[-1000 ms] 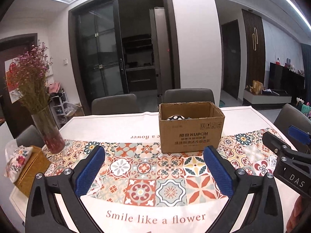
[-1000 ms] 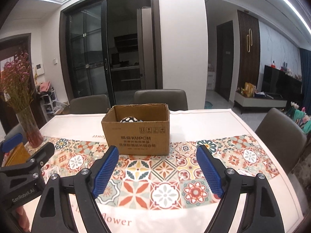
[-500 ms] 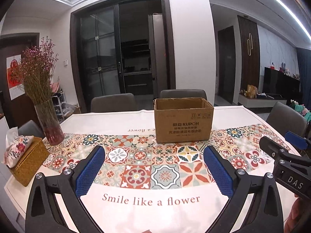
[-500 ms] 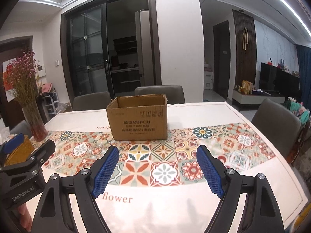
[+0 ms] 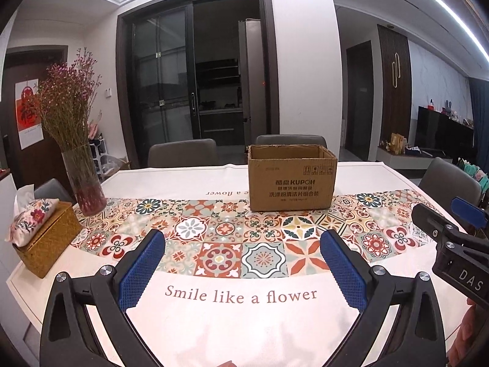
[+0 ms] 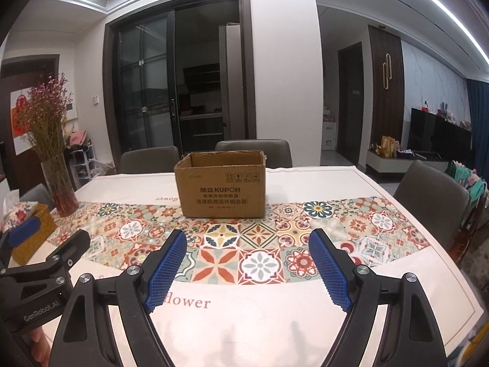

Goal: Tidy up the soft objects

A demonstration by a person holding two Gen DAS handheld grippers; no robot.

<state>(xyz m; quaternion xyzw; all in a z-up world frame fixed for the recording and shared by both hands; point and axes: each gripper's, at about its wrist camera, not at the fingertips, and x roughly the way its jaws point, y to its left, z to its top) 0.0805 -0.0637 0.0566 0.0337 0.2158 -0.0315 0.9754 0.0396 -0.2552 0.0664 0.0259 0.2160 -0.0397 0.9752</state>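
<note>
Left tongs (image 5: 243, 260) are seen spread wide over the near edge of the worktop (image 5: 195, 180), nothing between the blue pads (image 5: 142, 272). Right tongs (image 6: 247, 264) likewise gape wide and empty, beside the left ones. A cardboard box (image 5: 292, 183) is set open-topped on the patterned tablecloth (image 5: 220, 244), well beyond both tongs; its contents cannot be made out. No soft object is seen outside the box. A vase of dried flowers (image 5: 84, 180) and a tissue box (image 5: 45, 238) are placed at the worktop's left side.
</note>
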